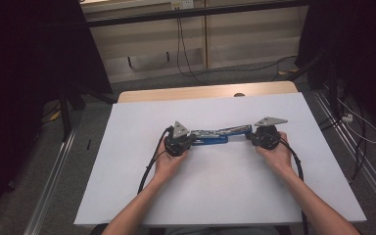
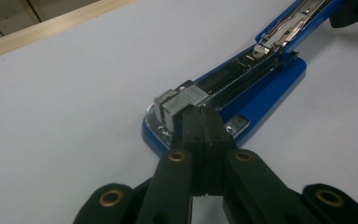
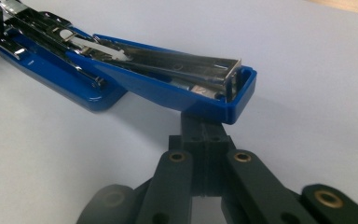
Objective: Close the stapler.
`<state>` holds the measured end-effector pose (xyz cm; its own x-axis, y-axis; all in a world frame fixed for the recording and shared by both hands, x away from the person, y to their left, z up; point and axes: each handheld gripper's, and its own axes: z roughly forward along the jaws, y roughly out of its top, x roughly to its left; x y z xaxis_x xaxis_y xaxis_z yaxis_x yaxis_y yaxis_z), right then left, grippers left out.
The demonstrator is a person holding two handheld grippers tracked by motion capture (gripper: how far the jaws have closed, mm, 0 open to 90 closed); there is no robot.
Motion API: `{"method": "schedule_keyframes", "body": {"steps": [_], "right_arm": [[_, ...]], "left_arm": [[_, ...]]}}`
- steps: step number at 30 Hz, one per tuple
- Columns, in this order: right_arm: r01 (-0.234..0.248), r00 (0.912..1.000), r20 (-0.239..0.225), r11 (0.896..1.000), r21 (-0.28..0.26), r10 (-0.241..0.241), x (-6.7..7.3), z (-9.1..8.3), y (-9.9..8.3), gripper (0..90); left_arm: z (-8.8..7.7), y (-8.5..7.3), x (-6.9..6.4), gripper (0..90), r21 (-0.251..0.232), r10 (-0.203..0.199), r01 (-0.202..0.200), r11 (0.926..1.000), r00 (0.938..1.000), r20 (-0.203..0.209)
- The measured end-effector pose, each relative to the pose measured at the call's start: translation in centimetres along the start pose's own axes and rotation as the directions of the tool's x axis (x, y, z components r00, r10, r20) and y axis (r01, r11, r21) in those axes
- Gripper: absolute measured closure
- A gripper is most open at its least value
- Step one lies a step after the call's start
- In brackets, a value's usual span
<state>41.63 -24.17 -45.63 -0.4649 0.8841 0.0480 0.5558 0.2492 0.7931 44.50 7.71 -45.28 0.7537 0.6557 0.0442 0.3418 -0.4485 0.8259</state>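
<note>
A white worktop (image 1: 215,186) lies in front of me, with a strip of pale wood (image 1: 205,91) along its far edge and dark curtains and trailing cables on the floor beyond. My left gripper (image 1: 188,140) has its jaws pressed together, and in the left gripper view their tips (image 2: 200,122) sit right against a block of staples (image 2: 186,100) at the front of the metal magazine, which lies over the stapler's blue base (image 2: 261,95). My right gripper (image 1: 249,137) is likewise closed tight (no gap between its black jaws that I can see), and in the right gripper view its tip (image 3: 204,128) sits under the end of the stapler's blue top cover (image 3: 182,88), which is swung open and away from the base (image 3: 60,77); whether the tip actually touches the cover I cannot tell. The blue stapler (image 1: 215,135) lies opened out near the middle of the worktop, stretched between my two grippers, its base toward my left hand (image 1: 169,159) and its lifted cover reaching toward my right hand (image 1: 276,152). Each gripper carries a grey three-cornered plate on top, and a black cable runs back from each along my forearms toward the near edge.
</note>
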Motion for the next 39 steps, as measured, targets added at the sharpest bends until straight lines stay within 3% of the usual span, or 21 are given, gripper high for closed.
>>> {"method": "schedule_keyframes", "body": {"steps": [5, 21, 28, 33, 37, 39], "right_arm": [[-0.013, 0.9997, -0.022, 0.999, -0.044, 0.012, 0.2, 0.0, 0.1, 90.0], [-0.008, 0.9997, -0.025, 0.998, -0.062, 0.007, 0.2, -0.3, 0.1, 90.0], [-0.011, 0.9994, -0.033, 0.995, -0.100, 0.007, 0.3, -0.5, 0.3, 85.4], [-0.001, 0.9993, -0.036, 0.994, -0.108, -0.003, 0.4, -0.6, 0.3, 81.9], [-0.013, 0.9992, -0.039, 0.993, -0.113, 0.008, 0.3, -0.9, 0.4, 75.4], [-0.012, 0.9993, -0.036, 0.993, -0.114, 0.008, 0.3, -1.0, 0.4, 66.8]], "left_arm": [[0.0, 0.0, 0.0, 90.0, 0.000, 0.001, -0.001, 1.0000, 1.0000, -0.002], [0.0, 0.0, 0.0, 89.6, 0.003, -0.001, 0.001, 1.0000, 1.0000, -0.001], [-0.1, 0.0, 0.0, 87.4, 0.000, -0.004, 0.004, 1.0000, 1.0000, 0.007], [-0.3, 0.1, -0.3, 83.6, 0.011, -0.027, 0.027, 0.9996, 0.9986, 0.046], [-0.4, 0.2, -0.6, 78.2, 0.006, -0.027, 0.027, 0.9996, 0.9981, 0.056], [-0.4, 0.1, -0.7, 75.8, 0.009, -0.032, 0.031, 0.9995, 0.9975, 0.063]]}}
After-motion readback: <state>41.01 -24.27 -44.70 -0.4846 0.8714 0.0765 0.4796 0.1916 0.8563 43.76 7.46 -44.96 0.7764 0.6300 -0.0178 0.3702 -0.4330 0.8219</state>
